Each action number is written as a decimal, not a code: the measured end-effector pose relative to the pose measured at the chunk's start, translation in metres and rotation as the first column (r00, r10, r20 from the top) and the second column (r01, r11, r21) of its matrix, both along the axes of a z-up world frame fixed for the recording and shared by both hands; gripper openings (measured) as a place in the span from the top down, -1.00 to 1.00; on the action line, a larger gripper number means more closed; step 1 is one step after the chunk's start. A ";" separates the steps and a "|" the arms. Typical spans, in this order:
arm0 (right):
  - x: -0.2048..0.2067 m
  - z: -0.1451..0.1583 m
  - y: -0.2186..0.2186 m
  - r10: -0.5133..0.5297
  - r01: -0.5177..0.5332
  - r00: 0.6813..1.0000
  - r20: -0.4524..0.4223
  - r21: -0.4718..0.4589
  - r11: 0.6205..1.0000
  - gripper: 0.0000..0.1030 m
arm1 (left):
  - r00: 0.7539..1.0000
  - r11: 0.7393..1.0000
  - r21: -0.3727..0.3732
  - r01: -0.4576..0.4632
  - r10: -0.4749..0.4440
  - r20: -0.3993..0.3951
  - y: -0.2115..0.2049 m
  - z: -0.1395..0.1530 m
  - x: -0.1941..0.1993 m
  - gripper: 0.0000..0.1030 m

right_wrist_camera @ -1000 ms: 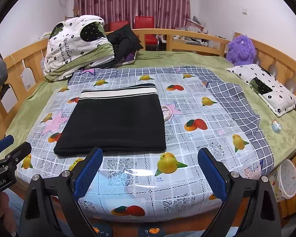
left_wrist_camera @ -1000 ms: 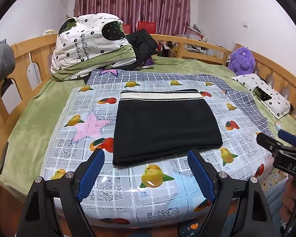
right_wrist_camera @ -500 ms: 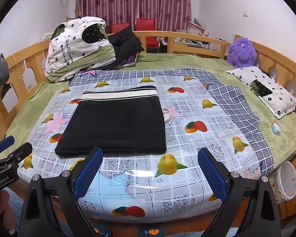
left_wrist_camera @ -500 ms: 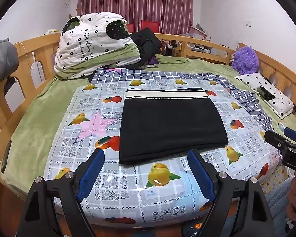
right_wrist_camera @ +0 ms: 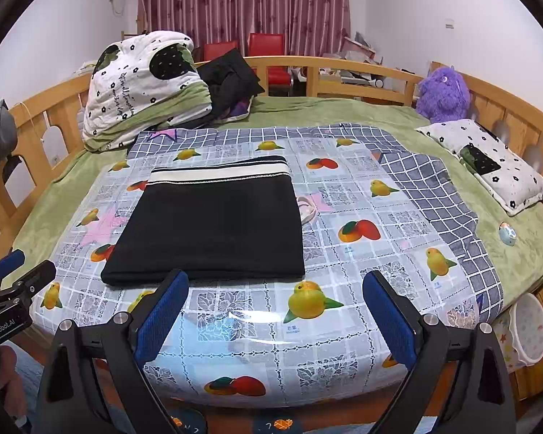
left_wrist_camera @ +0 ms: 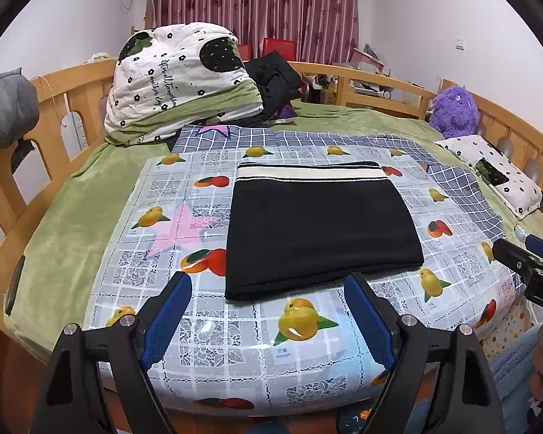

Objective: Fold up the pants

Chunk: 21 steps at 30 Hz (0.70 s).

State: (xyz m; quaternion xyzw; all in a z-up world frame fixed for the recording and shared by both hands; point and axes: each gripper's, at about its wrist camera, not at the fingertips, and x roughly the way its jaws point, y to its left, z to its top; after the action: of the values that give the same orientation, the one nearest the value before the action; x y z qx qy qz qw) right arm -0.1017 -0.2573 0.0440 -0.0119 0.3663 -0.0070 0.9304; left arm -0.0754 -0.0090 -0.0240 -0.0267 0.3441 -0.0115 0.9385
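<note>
Our left fingers stand spread wide with nothing between them, hanging just short of the near edge of the pants. Our right fingers are spread the same way, also empty, in front of the same near edge and off to its right end. Neither pair touches the cloth.

The pants lie flat on the fruit-print sheet that covers the middle of the bed. They form a tidy black rectangle, with the cream striped waistband along the far edge and a doubled fold along the near edge. The sides look squared and we see no loose leg sticking out. A small pale thing peeks out at the right side of the pants in the right wrist view; we cannot tell what it is.

Further out, a rolled quilt and dark clothes sit at the head of the bed, a purple plush toy and a spotted pillow along the right rail.

We judge the folding to be essentially done: the pants are already a compact stack. What may be left is one more fold in half, or only a smoothing of the edges, and then pulling back.
</note>
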 end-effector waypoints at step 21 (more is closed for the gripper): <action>0.000 0.000 0.001 -0.001 0.001 1.000 -0.001 -0.001 1.000 -0.86 | 1.000 1.000 -0.002 0.002 -0.002 0.002 0.000 0.000 -0.001 -0.66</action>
State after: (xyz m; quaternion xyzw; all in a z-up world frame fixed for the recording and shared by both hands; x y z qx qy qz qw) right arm -0.1021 -0.2559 0.0444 -0.0122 0.3667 -0.0078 0.9302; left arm -0.0763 -0.0086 -0.0237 -0.0274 0.3431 -0.0128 0.9388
